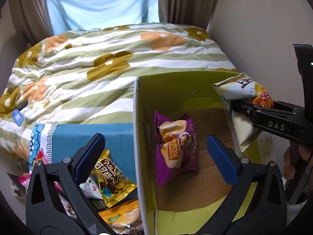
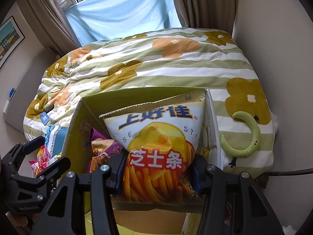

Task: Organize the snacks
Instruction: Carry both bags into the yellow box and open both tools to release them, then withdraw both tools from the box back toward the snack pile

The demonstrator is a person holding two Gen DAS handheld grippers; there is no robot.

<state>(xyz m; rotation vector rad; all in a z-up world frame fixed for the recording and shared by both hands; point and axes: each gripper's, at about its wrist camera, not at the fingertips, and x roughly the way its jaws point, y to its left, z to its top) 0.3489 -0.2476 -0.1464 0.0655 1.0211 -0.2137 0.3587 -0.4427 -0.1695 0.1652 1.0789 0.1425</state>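
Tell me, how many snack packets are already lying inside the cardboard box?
1: the purple packet lies on the floor of the box. The cheese stick bag is only held above it in the right claw; others may be hidden.

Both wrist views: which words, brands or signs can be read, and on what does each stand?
"上好佳", "芝士条": white and yellow cheese-stick bag held in the right tool.
"DAS": that black tool's arm, left view.
"Pillows", "可可甜心": gold foil snack packet.
"FRESH": green cardboard box wall.
Purple snack packet: blurred.
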